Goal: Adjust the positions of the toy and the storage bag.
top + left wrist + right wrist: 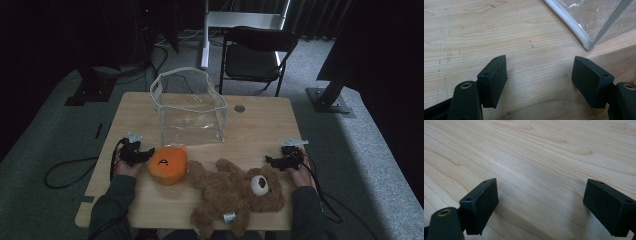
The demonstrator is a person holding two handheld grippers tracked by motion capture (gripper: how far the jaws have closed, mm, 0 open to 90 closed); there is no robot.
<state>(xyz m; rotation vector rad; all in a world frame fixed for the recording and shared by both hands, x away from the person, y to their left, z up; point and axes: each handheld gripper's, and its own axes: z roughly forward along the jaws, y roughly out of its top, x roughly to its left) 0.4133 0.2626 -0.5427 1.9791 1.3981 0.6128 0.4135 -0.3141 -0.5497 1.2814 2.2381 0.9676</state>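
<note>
A brown teddy bear (235,190) lies on its back along the table's front edge, its head toward the right. An orange round plush (168,164) rests just left of the bear. Behind them stands a clear plastic bag (190,107) with a white rim, its corner (586,30) showing in the left gripper view. My left gripper (142,152) sits on the table just left of the orange plush, open with bare wood between its jaws (540,75). My right gripper (272,161) rests open on the wood right of the bear's head, nothing between its jaws (541,197).
The wooden table (260,125) has bare wood around the bag. A round grommet (239,108) sits near the back edge. A black folding chair (252,52) stands behind the table. Cables (65,172) trail over the carpet at left.
</note>
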